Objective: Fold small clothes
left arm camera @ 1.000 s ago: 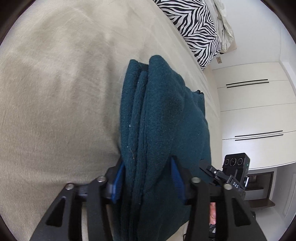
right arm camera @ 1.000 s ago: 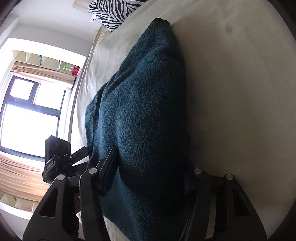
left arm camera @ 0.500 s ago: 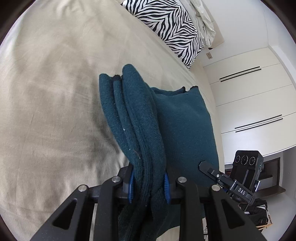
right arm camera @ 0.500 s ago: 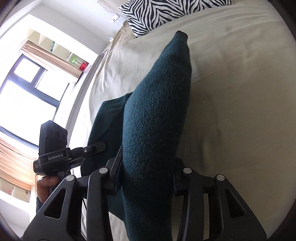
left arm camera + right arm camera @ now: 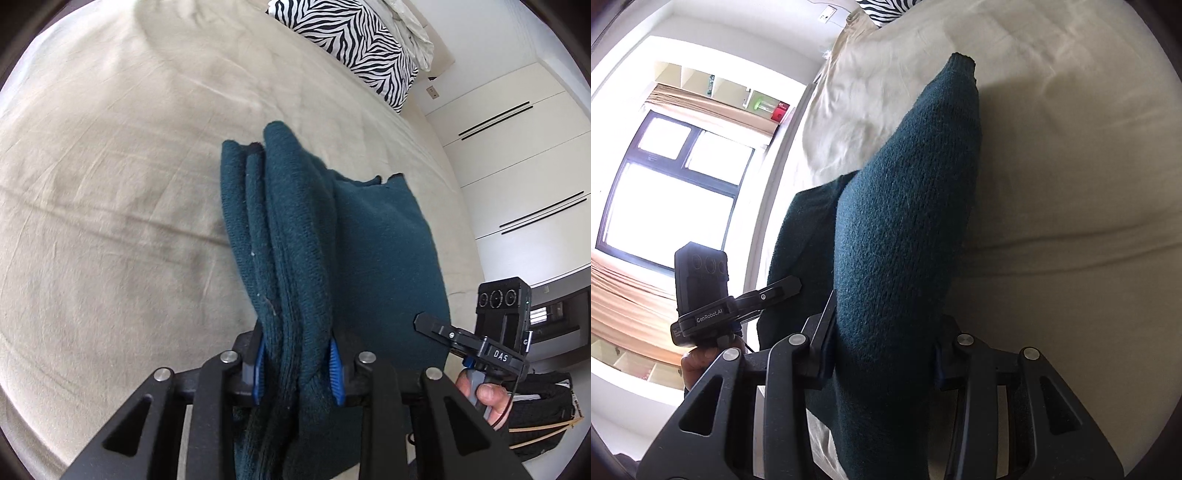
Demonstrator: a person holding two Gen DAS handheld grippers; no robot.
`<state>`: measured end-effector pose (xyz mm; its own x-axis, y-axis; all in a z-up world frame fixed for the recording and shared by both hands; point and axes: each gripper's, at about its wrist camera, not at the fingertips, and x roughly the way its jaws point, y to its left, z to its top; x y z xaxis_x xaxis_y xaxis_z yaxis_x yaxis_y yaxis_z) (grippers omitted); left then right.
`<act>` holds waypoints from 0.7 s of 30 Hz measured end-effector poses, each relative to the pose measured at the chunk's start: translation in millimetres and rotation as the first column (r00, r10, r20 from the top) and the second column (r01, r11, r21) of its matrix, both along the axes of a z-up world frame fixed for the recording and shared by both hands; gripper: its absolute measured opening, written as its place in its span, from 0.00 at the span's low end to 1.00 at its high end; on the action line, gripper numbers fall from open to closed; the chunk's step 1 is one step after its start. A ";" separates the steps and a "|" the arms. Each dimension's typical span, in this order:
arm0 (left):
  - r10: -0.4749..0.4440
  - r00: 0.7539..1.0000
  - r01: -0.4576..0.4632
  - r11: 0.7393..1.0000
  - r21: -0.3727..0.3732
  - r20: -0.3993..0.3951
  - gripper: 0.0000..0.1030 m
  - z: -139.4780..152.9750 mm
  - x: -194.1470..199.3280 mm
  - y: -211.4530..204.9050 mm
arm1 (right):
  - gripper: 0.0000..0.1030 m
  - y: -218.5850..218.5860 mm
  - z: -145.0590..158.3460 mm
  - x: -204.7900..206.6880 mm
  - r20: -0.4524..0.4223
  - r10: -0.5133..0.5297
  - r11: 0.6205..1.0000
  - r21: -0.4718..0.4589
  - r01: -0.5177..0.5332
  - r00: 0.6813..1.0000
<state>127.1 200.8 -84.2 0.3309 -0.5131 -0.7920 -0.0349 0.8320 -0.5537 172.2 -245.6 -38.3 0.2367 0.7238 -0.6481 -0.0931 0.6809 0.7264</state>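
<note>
Both grippers pinch the blue sweater [image 5: 306,236].
The left gripper [image 5: 297,365] and right gripper [image 5: 884,350] now hold it higher above the bed [image 5: 110,192].

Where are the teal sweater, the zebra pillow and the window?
teal sweater [image 5: 295,236]: left wrist view, bunched folds.
zebra pillow [image 5: 354,40]: left wrist view, striped face.
window [image 5: 665,199]: right wrist view, bright pane.

I see a big bed with a tan sheet [image 5: 110,184]. A zebra pillow [image 5: 354,40] sits at its top. White closet doors [image 5: 517,155] fill one wall. Bright light comes through a window [image 5: 665,192].
</note>
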 end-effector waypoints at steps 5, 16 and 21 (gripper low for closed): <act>0.038 0.999 -0.037 0.998 -0.051 0.009 0.39 -19.6 -10.0 9.5 | 0.41 -14.5 -33.2 -12.2 -0.011 -0.061 0.998 0.021 0.061 0.998; 0.097 0.983 -0.115 0.987 0.109 0.157 0.64 13.7 -55.7 5.5 | 0.45 -62.3 0.4 -42.8 0.077 -0.195 0.980 -0.028 0.198 0.978; 0.053 0.934 -0.185 0.918 0.352 0.353 0.92 50.8 -91.7 -24.1 | 0.47 -63.1 42.2 -72.1 0.241 -0.225 0.948 -0.169 0.270 0.944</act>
